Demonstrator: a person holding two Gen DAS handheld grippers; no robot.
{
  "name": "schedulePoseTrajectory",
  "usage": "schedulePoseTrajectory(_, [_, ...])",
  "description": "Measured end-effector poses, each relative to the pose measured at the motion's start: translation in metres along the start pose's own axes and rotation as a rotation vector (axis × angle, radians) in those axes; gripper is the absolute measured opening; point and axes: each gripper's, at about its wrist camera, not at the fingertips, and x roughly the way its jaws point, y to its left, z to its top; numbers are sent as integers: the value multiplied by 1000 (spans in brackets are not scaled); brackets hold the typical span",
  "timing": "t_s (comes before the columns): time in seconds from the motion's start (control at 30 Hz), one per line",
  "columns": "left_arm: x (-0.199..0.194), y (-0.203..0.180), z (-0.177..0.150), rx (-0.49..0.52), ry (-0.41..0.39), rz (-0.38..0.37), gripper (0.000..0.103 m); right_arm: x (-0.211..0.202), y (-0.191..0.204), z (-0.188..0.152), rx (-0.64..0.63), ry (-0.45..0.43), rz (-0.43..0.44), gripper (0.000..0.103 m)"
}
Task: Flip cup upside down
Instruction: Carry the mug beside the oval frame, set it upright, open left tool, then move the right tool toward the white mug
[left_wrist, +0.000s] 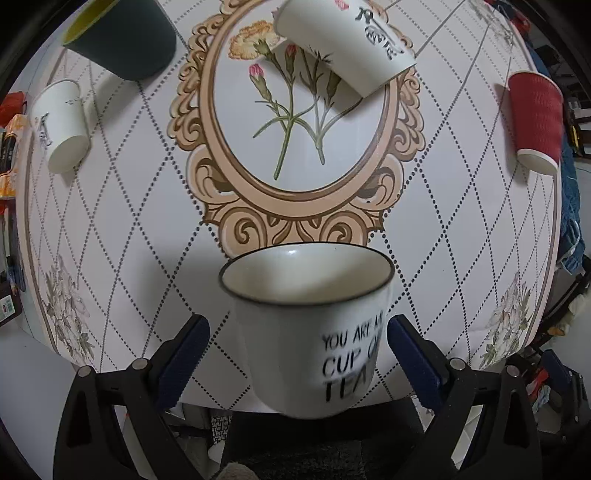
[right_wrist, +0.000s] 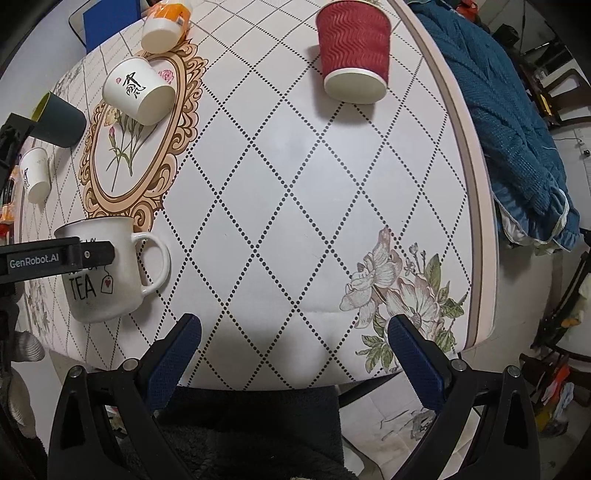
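A white mug (left_wrist: 295, 343) printed "YOU ARE MY CUP OF TEA" lies on its side at the table's near edge. Its dark-rimmed mouth faces the far side and the print is smeared. My left gripper (left_wrist: 297, 321) is open above it, one blue pad on each side, neither pressing. In the right wrist view the same mug (right_wrist: 110, 291) shows its handle pointing right, with a black left finger (right_wrist: 92, 254) crossing over it. To the mug's right, my right gripper (right_wrist: 294, 321) is open over bare tabletop, holding nothing.
The round patterned table (right_wrist: 295, 184) carries other cups lying about: a red ribbed one (right_wrist: 354, 48) far right, a white one with calligraphy (right_wrist: 136, 92), a dark one with a yellow inside (right_wrist: 59, 122), a small white one (right_wrist: 35, 177). A blue cloth (right_wrist: 517, 129) hangs beyond the right rim.
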Motion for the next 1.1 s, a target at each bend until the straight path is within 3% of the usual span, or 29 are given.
schedulePoseTrajectory(0.2, [-43, 0, -25, 28, -145, 82, 99, -8, -4, -19, 21, -26, -8, 103])
schedulePoseTrajectory(0.47, [-97, -23, -94, 59, -315, 129, 99, -37, -7, -50, 50, -110, -64, 103])
schedulePoseTrajectory(0.83, [-140, -49, -157, 12, -419, 115, 98, -83, -13, -79, 6, -193, -55, 103])
schedulePoseTrajectory(1.1, [-163, -64, -180, -62, -480, 123, 98, -119, -26, -85, -71, -258, -17, 103])
